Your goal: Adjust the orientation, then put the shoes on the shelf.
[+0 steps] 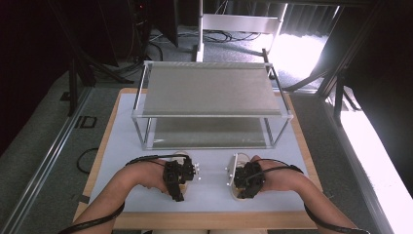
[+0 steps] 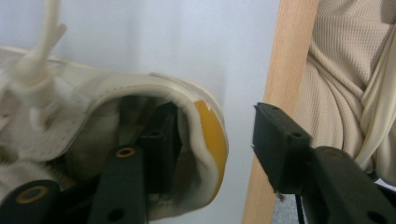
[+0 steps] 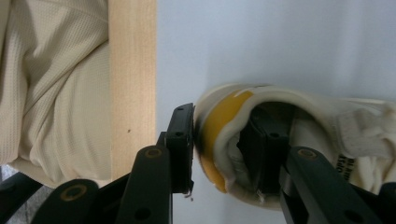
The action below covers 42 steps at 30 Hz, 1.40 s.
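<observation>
Both shoes lie on the white counter (image 1: 214, 192) near its front edge, heels toward the person, with the two-tier metal rack (image 1: 210, 105) well beyond them. Judgement: the heel collar gives a thin wall to clamp, hence one jaw inside each shoe and one outside.

Left tongs (image 2: 212, 133): one jaw sits deep inside the left shoe (image 2: 140, 107), the other stands outside, apart from the heel with bare counter showing between. Open around the heel wall, not yet pinching it.

Right tongs (image 3: 224, 140): inner jaw inside the right shoe (image 3: 299, 116), outer jaw flat against the yellow heel patch, which looks slightly dented there. Read as clamped on the heel.

Shoes: cream-white low sneakers, padded collar, mustard-yellow patch at the back of each heel, dark interior. Left one shows white laces and a perforated panel; right one shows a small printed tag inside. Fabric looks soft, so the collar would likely fold under grip.
</observation>
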Available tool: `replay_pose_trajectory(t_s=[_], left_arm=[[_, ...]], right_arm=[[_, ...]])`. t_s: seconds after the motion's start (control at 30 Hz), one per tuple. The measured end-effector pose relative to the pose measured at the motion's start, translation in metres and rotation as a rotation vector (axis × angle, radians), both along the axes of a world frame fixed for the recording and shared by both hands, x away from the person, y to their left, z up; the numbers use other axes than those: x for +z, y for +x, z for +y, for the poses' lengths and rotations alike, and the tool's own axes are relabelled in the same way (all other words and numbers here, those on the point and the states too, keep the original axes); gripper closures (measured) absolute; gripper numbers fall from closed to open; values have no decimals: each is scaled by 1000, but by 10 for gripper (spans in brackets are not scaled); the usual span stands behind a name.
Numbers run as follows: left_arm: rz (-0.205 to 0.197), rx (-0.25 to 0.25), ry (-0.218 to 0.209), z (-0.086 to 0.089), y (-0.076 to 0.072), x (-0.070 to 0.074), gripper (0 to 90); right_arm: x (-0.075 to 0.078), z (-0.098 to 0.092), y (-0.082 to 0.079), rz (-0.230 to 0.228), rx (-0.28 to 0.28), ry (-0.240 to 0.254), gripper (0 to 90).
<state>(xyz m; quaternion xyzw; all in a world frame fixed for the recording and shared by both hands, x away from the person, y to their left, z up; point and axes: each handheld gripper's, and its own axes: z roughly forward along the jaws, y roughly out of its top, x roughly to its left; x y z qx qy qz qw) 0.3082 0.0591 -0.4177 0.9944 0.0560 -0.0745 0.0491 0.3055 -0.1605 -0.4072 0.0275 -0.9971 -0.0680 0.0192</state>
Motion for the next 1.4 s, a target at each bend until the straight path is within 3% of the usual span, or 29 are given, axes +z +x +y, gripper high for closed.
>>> replay_pose_trajectory(t_s=[0.2,0.23,0.3,0.43,0.6,0.73,0.83,1.03,1.13,1.3,1.4], left_arm=[[-24,-43,69,-5,-1,-13,636],[-34,-55,72,-5,0,-14,666],[-16,-61,47,-5,0,-12,741],[-20,-82,47,-5,-2,-10,764],[-30,-98,-24,-5,-5,0,767],[-91,-104,-79,-6,-1,11,767],[-136,-115,-98,-10,5,16,768],[-208,-142,-185,-20,20,22,767],[-231,-131,-219,-25,27,22,767],[-228,-187,-267,-30,39,17,769],[-241,-194,-280,-32,49,13,769]], right_arm=[[-4,1,-1,18,-12,-13,698],[-4,0,0,24,-19,-11,705],[-3,-1,0,28,-28,-4,717],[-1,-4,1,29,-47,-16,729],[4,-10,1,7,-60,4,736],[11,-14,6,-40,-77,49,735],[18,-14,12,-82,-92,77,736],[27,-11,23,-120,-101,124,735],[28,-8,32,-134,-107,145,733],[27,-1,50,-181,-113,166,733],[25,1,60,-192,-133,178,728]])
